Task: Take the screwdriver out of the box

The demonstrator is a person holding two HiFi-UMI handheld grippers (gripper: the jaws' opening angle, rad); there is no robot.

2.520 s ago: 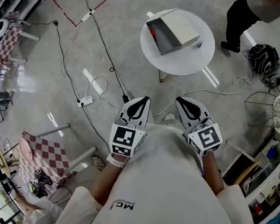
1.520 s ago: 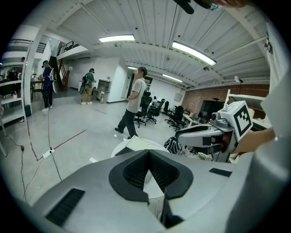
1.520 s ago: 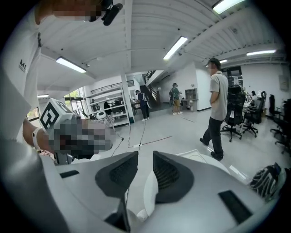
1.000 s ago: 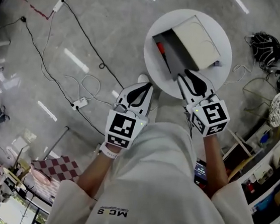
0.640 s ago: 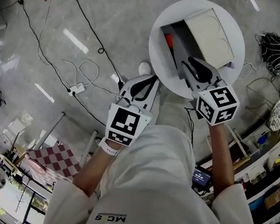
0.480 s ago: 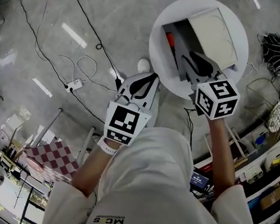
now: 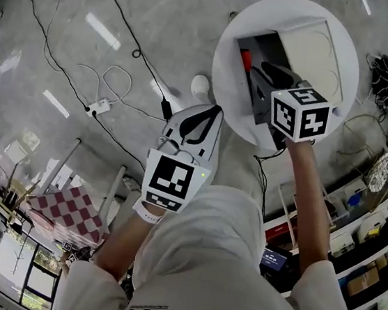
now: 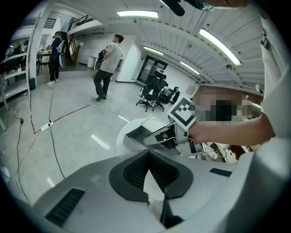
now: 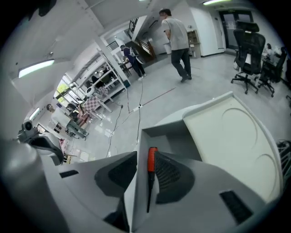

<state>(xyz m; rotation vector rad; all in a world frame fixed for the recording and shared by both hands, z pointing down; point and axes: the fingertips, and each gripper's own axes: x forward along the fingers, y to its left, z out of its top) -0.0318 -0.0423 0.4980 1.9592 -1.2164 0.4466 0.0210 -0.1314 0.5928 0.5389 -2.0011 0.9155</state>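
**Head view:** An open grey box with a white lid [image 7: 312,49] sits mid-way across the round white tabletop [image 7: 223,77]. The right hand-held gripper [image 7: 264,72] reaches into it from the near edge. The orange-handled screwdriver [image 7: 246,57] lies on the box floor towards the left edge, handle pointing at the far edge. The left hand-held gripper [image 7: 209,114] hangs off the tabletop, beyond its near-left edge, so the right one is clearly nearer. The gripper body covers most of the shaft.

**Left gripper view:** The left hand-held gripper [image 8: 149,175] shows its jaws parted with nothing between them. The box [image 8: 141,136] and the right hand-held gripper [image 8: 168,136] stand well ahead of it.

**Right gripper view:** The right hand-held gripper [image 9: 140,175] has its jaws apart and astride the screwdriver [image 9: 152,160]. The tool's long axis runs along the jaws, dark shaft towards the camera and handle ahead. It lies hard by the right pad, with box floor showing on its other side. Contact with that pad and the shaft tip are hard to make out. The likely next step is to close across the tool, then lift it clear of the box wall [image 9: 168,132].
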